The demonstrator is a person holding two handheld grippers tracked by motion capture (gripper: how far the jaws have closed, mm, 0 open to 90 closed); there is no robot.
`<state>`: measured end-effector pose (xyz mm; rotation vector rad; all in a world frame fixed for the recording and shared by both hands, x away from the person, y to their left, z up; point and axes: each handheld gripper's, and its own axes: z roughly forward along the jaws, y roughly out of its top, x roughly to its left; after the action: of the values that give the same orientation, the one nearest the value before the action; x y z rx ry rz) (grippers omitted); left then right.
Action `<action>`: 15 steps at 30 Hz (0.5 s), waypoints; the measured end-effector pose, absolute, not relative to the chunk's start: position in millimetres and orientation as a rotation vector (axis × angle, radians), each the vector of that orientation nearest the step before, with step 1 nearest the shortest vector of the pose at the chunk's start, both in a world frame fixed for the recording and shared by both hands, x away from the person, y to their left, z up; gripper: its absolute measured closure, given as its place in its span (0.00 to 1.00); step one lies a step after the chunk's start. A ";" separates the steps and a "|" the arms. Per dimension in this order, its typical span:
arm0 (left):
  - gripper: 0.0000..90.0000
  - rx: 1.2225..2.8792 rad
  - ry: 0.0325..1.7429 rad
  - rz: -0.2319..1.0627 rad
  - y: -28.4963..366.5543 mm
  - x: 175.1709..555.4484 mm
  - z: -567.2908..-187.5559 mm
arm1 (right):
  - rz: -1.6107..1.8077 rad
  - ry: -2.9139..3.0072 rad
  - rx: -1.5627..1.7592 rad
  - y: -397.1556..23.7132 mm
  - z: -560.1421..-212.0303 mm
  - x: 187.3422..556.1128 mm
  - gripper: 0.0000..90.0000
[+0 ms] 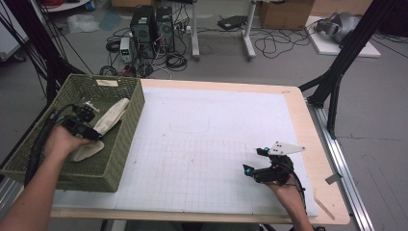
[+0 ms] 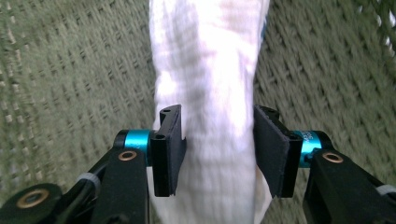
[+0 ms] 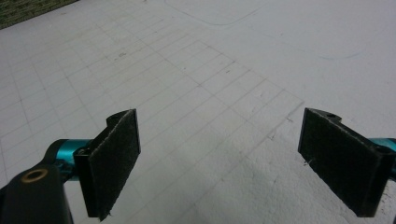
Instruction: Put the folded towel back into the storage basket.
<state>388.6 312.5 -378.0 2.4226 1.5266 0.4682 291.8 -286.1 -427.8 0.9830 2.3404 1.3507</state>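
Now inside the green basket (image 1: 126, 126) at far left: left gripper (image 2: 218, 149) spread around the white cloth (image 2: 208, 84), pads barely off it, long axis running straight ahead. Right gripper (image 3: 236, 163) wide, empty, near right.

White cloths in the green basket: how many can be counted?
1 white cloth, possibly folded or rolled, lying inside the green basket at the table's left, between the fingers of the left gripper. The hand may hide more.
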 end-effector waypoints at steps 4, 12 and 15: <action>0.56 2.433 1.510 0.458 311.3 382.5 -375.4 | 1.356 2.333 0.987 -287.1 -427.0 291.3 0.14; 0.61 2.409 1.593 0.439 319.2 375.9 -384.0 | 1.360 2.328 0.987 -287.4 -426.6 291.1 0.14; 0.71 2.416 1.579 0.435 318.3 376.2 -384.2 | 1.358 2.332 0.984 -286.6 -426.8 291.2 0.14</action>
<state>376.2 318.3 -384.2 2.4162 1.5788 0.4353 291.2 -286.6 -426.8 0.9839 2.3316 1.3576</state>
